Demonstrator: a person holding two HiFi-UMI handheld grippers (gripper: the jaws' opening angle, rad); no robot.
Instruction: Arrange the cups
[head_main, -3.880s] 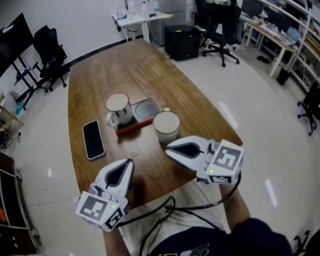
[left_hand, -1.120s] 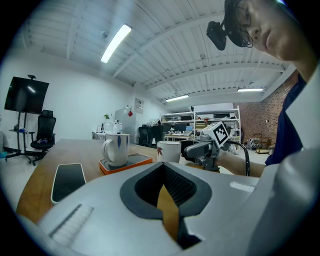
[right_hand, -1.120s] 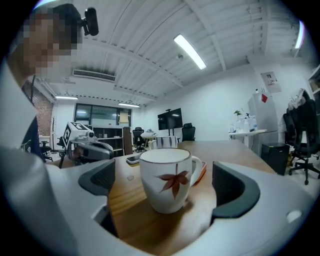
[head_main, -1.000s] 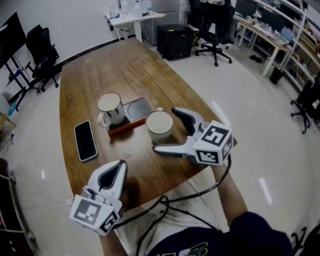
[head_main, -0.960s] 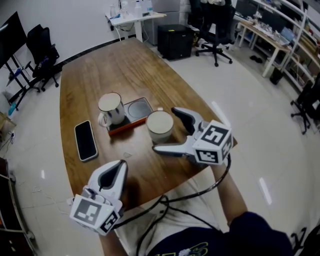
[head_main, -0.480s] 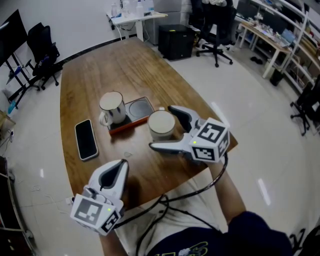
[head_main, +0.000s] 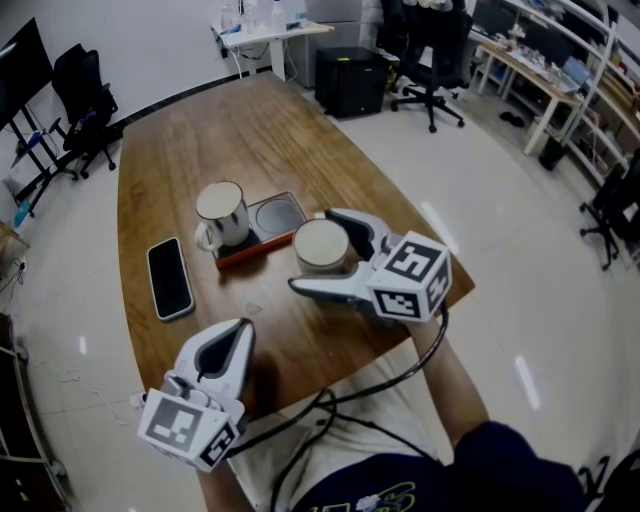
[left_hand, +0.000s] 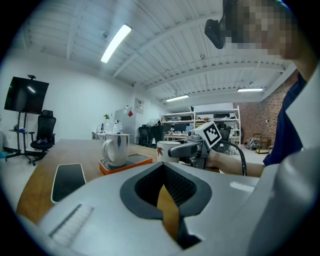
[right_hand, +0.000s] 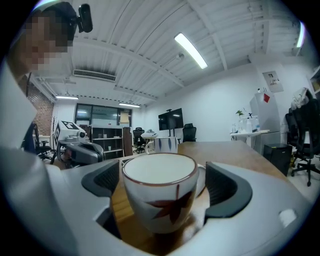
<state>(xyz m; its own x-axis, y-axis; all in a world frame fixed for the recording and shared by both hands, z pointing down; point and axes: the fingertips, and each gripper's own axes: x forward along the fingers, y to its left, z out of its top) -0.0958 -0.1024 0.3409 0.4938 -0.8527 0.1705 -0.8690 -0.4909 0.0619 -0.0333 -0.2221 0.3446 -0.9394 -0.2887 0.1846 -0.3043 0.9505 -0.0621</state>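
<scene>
A white cup with a red leaf print (head_main: 320, 246) stands on the wooden table (head_main: 250, 130), just right of an orange tray (head_main: 283, 217). My right gripper (head_main: 312, 250) lies on its side with one jaw on each side of this cup. Its jaws have just been closing, but a small gap shows between each pad and the cup (right_hand: 159, 197) in the right gripper view. A white mug (head_main: 222, 213) stands on the tray's left half; the right half is bare. My left gripper (head_main: 245, 330) rests near the table's front edge, shut and holding nothing.
A black phone (head_main: 168, 278) lies flat left of the tray. The table's front edge (head_main: 330, 375) runs just behind both grippers. Office chairs (head_main: 430, 40), a black cabinet (head_main: 350, 80) and desks stand on the floor beyond the table.
The right gripper has turned onto its side and slid forward and left, so the leaf cup now stands between its jaws. The left gripper has stayed put.
</scene>
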